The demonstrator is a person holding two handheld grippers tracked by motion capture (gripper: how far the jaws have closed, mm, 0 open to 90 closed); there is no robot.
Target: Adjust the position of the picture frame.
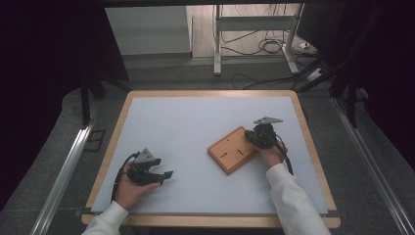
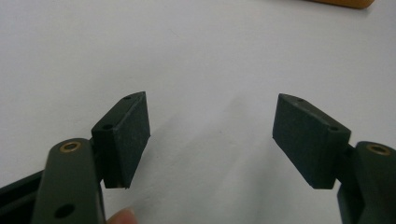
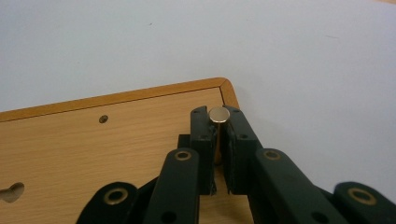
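One peg [image 3: 219, 115] gripped by your right tongs [image 3: 218, 140] at the board [image 3: 93, 140] corner: pull it straight up; left tongs [image 2: 212, 135] wait open.

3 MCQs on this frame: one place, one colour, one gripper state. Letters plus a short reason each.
1. Where does the wooden board lie on the table?
A. right of centre, at the right gripper
B. far left corner
C. under the left gripper

2. What colour is the sheet that covers the table?
A. green
B. white
C. black

3. How does the right gripper stand?
A. wide open over bare sheet
B. shut on a small peg
C. lying on its side, let go

Key: 1 A, the high view shows the board beside the right gripper. 2 B, it is pale white in all views. 3 B, the right gripper view shows the pads pressed on the peg near the board's corner.
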